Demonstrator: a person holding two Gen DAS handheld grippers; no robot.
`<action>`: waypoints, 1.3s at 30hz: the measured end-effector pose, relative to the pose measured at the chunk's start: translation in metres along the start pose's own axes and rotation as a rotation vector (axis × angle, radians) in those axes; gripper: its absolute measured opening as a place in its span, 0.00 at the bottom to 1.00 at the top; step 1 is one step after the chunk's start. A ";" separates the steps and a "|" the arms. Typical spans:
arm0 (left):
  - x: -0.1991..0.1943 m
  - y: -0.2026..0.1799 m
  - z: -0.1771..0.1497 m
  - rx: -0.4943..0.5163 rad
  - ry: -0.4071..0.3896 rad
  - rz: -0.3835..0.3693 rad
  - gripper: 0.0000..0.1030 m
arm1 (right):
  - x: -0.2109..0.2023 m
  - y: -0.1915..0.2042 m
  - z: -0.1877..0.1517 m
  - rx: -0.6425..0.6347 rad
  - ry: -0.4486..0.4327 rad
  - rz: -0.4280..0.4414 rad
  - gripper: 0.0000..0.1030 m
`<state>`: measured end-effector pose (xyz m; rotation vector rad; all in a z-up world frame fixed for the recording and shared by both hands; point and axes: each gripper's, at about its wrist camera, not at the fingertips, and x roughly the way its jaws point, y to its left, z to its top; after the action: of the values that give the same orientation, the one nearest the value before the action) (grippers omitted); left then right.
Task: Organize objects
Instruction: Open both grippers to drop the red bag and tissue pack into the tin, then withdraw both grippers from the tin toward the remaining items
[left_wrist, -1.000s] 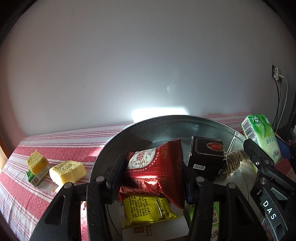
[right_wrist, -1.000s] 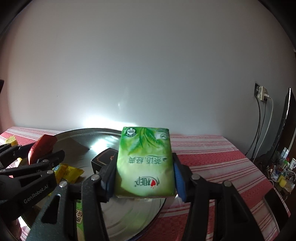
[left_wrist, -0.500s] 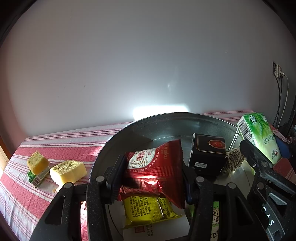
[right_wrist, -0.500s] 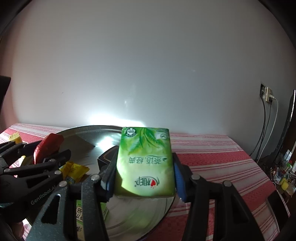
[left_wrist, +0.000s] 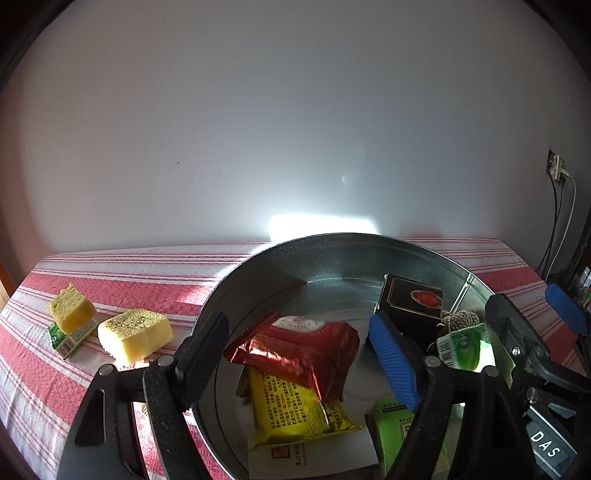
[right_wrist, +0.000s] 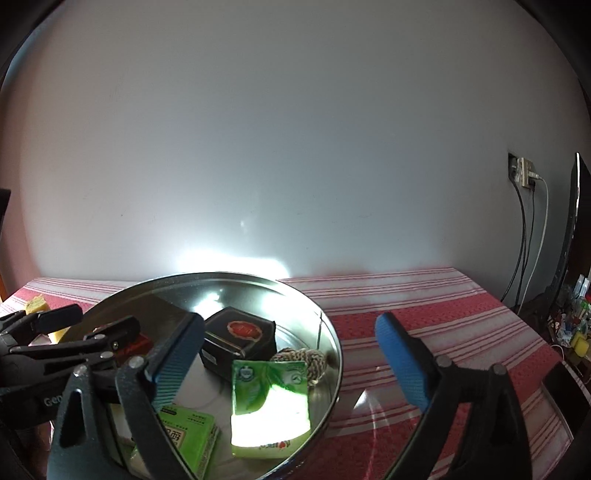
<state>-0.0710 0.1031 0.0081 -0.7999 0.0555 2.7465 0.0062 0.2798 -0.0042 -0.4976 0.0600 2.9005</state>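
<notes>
Your left gripper (left_wrist: 299, 352) and right gripper (right_wrist: 290, 350) both stand released over the metal basin (left_wrist: 332, 251). The red packet (left_wrist: 295, 350), blurred, and the green tissue pack (right_wrist: 269, 398) lie inside; "DAS" reads on the right gripper's body.

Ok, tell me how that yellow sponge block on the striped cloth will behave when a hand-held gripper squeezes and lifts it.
The yellow sponge block looks porous and foamy, so it will probably compress under the pads and feel light. Its broad flat base suggests it won't roll or tip. The rough top likely grips well, so slipping seems unlikely on the striped cloth.
</notes>
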 end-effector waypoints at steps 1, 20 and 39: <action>-0.001 0.000 0.000 -0.003 -0.001 -0.003 0.79 | -0.001 -0.001 0.000 0.006 -0.003 0.002 0.95; -0.024 0.034 -0.013 -0.018 -0.069 0.098 0.79 | -0.012 0.002 0.000 0.040 -0.041 -0.038 0.97; -0.043 0.118 -0.035 -0.062 -0.051 0.233 0.79 | -0.045 0.088 -0.008 0.066 -0.026 0.028 0.82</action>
<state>-0.0510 -0.0246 -0.0035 -0.7843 0.0568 2.9999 0.0328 0.1846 0.0036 -0.4507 0.1598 2.9203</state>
